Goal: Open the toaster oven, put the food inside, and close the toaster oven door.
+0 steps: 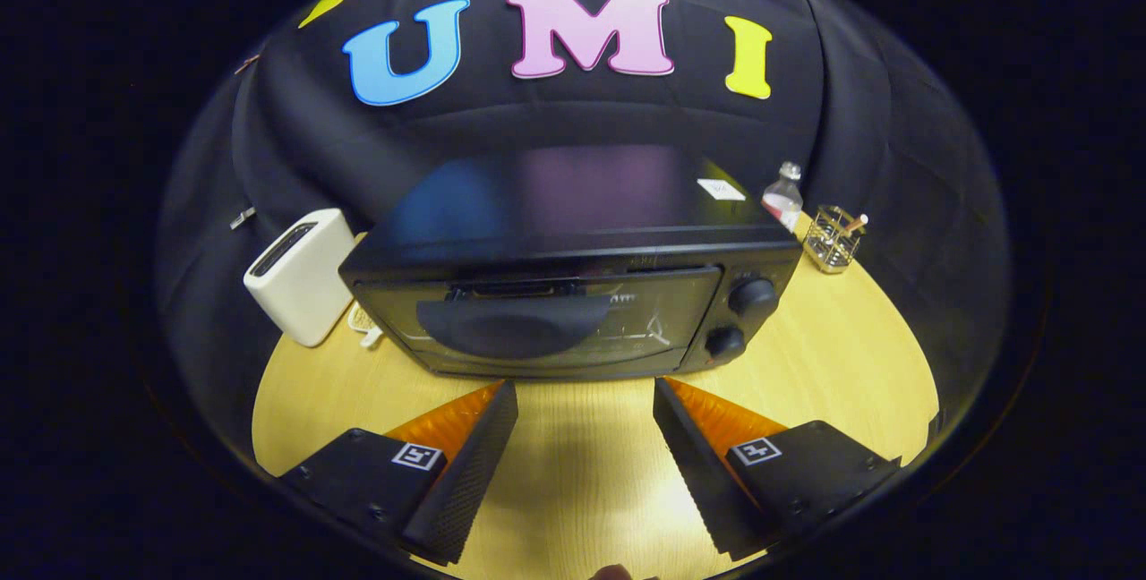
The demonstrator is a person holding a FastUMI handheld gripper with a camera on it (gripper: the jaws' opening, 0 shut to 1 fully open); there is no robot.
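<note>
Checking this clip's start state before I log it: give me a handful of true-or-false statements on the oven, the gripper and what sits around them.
1. The toaster oven door is shut. True.
2. The gripper is clamped on the door handle. False: its fingers are spread apart with nothing between them, just short of the oven.
3. A white toaster stands beside the oven, on the side away from its knobs. True.
4. The oven's two knobs lie next to the white toaster. False: they lie on the side toward the wire holder.
5. A small bottle stands beside the wire holder. True.
</note>
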